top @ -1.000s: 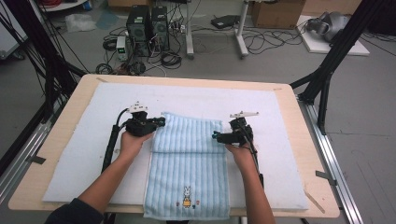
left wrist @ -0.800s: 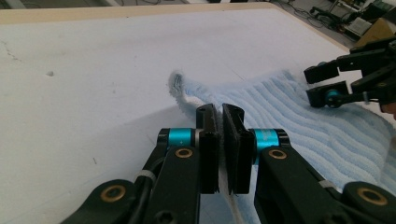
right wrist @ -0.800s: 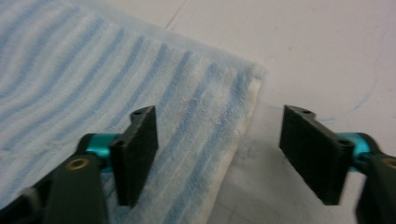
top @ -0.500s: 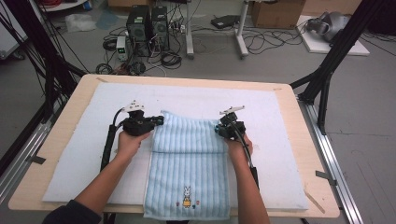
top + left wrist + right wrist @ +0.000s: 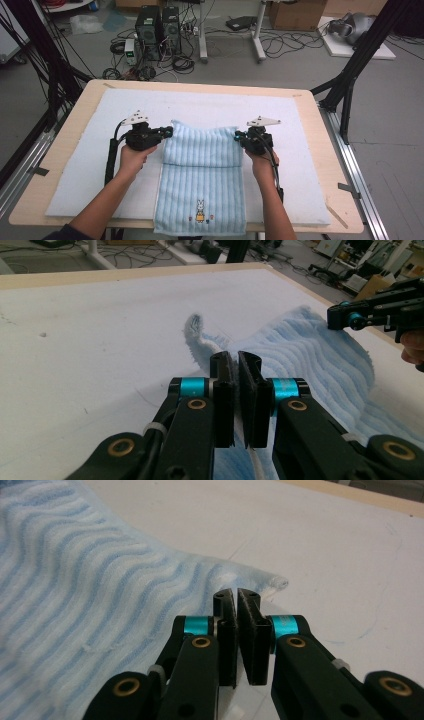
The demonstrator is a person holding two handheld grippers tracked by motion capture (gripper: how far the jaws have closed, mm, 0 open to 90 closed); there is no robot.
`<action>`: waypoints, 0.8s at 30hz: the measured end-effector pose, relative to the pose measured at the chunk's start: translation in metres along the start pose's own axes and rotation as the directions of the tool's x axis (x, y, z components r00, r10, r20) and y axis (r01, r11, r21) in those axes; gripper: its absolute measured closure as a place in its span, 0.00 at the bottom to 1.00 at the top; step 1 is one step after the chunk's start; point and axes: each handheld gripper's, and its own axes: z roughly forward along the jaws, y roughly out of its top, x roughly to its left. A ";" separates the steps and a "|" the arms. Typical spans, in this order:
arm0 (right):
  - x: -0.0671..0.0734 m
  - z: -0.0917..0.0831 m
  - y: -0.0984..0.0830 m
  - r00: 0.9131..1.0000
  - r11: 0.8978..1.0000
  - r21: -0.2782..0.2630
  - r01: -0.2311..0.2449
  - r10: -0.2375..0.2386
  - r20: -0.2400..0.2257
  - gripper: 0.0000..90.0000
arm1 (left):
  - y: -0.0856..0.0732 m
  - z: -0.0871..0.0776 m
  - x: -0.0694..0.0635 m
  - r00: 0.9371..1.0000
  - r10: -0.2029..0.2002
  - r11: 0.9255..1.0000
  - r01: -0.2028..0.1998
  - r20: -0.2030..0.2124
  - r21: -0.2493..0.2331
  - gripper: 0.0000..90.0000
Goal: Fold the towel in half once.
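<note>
Fingers [image 5: 223,390] of the left gripper [image 5: 167,132] are squeezing tight on the left far corner of the blue towel [image 5: 202,175]. In the left gripper view a bit of fluffy towel edge is poking up just past the two black jaws, and the cloth is running down between them.

The right gripper [image 5: 239,135] is at the towel's right far corner. Its jaws have just been closing, and in the right gripper view they are now pressed almost together, with the towel's edge pinched at their tips. The little corner tip is sticking out just beyond them.

The blue towel is lying on the white mat [image 5: 80,170], about in the middle of it. Its far end is folded toward the person and sitting on top of the rest of the towel. Both grippers are holding that fold, one at each side. The near end of the towel is hanging a little over the mat's near edge. A small bunny picture [image 5: 200,211] is showing on the towel near that end.

A hand is holding each gripper, one on each side of the towel. The left hand [image 5: 131,157] is resting just left of the towel, and the right hand [image 5: 262,165] is just right of it. The mat is lying on a wooden table [image 5: 332,200].
</note>
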 end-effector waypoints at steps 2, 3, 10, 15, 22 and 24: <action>0.002 -0.007 -0.001 1.000 1.000 -0.014 0.002 -0.002 -0.005 0.96 | -0.002 -0.004 -0.003 1.000 0.000 1.000 0.000 0.009 -0.001 0.94; 0.003 -0.011 -0.002 1.000 1.000 -0.022 0.006 -0.006 -0.006 0.96 | -0.003 -0.005 -0.004 1.000 0.000 1.000 0.000 0.014 -0.002 0.94; 0.012 -0.032 -0.015 0.999 0.999 -0.041 0.009 -0.011 -0.034 0.96 | -0.018 -0.022 -0.016 0.999 0.003 1.000 -0.003 0.041 0.004 0.94; 0.024 -0.047 -0.031 0.997 0.999 -0.046 0.019 -0.022 -0.067 0.96 | -0.036 -0.036 -0.028 0.998 -0.004 1.000 0.003 0.062 0.021 0.94; 0.039 -0.063 -0.056 0.996 1.000 -0.015 0.004 -0.006 -0.095 0.96 | -0.054 -0.049 -0.043 0.998 0.009 0.998 -0.014 0.068 0.066 0.94; 0.042 -0.065 -0.063 0.995 1.000 0.011 0.013 -0.012 -0.095 0.96 | -0.060 -0.053 -0.045 0.998 0.010 0.996 -0.015 0.064 0.083 0.94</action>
